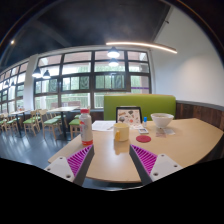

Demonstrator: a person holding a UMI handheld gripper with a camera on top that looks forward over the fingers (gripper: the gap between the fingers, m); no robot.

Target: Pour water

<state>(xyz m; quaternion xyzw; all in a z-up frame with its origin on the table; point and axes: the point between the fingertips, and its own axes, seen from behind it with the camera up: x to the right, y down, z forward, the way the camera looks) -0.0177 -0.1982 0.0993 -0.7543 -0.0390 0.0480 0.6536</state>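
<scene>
Gripper [113,160] wide open, holding nothing, hovering over a wooden table [115,162]. Beyond the fingers, a bottle [86,125] standing upright beside a yellow cup [121,131]; white bowl [162,120] further right.

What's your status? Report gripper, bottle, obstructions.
Gripper open, empty. Bottle upright on table, beyond left finger. Bowl far right. Path clear.

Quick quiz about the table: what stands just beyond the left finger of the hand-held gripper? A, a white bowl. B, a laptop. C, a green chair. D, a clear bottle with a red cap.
D: the clear bottle with a red cap stands on the table just beyond the left finger of the open, empty hand-held gripper; the white bowl sits farther right.
</scene>
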